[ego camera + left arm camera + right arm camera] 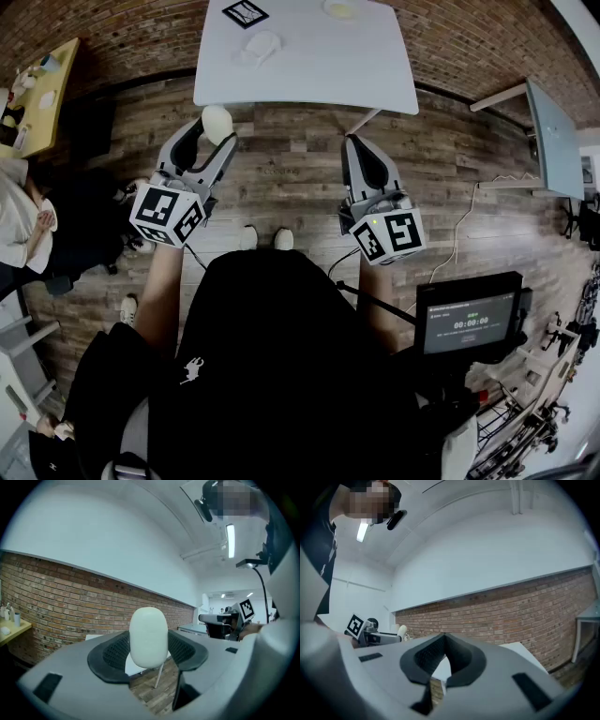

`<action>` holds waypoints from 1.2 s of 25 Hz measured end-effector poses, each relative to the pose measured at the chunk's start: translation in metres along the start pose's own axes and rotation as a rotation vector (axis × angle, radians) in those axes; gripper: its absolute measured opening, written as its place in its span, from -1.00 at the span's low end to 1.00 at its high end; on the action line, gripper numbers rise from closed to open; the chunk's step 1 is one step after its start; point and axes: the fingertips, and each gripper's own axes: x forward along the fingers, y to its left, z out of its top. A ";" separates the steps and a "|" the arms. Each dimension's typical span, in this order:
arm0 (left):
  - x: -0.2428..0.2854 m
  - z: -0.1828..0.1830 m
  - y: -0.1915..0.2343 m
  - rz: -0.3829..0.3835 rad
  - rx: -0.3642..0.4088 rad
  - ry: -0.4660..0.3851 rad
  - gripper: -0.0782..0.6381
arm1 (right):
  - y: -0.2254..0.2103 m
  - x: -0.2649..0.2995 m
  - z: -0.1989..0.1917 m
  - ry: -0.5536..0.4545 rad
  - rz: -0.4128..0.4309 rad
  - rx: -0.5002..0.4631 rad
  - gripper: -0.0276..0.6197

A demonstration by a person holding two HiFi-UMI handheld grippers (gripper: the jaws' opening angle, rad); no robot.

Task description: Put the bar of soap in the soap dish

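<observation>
Soap dish (pixel 260 47): sitting on the white table (pixel 309 70), contents unclear.
Left gripper (pixel 217 133): gripping the bar of soap (pixel 148 637).
Right gripper (pixel 443 641): holding its jaws together, empty.

From the head we look steeply down on the left claw (pixel 217 127), the right claw (pixel 353 142) and the tabletop (pixel 300 56) ahead. Each claw's camera looks level from close behind it; both share the brick wall (pixel 70 597).

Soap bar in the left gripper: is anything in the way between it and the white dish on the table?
Nothing visible. The bar of soap, clamped in the left gripper, hangs over the floor short of the table. The white soap dish lies on bare tabletop near that edge; the marker card sits beyond it.
</observation>
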 end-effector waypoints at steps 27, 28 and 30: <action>0.002 0.009 0.010 -0.012 0.025 0.001 -0.07 | 0.008 0.015 0.000 0.015 0.051 0.039 -0.90; 0.003 0.009 0.011 -0.014 0.024 0.004 -0.07 | 0.009 0.015 -0.001 0.018 0.054 0.040 -0.90; -0.002 0.006 0.017 -0.027 0.022 0.005 -0.07 | 0.018 0.017 -0.007 0.027 0.049 0.015 -0.90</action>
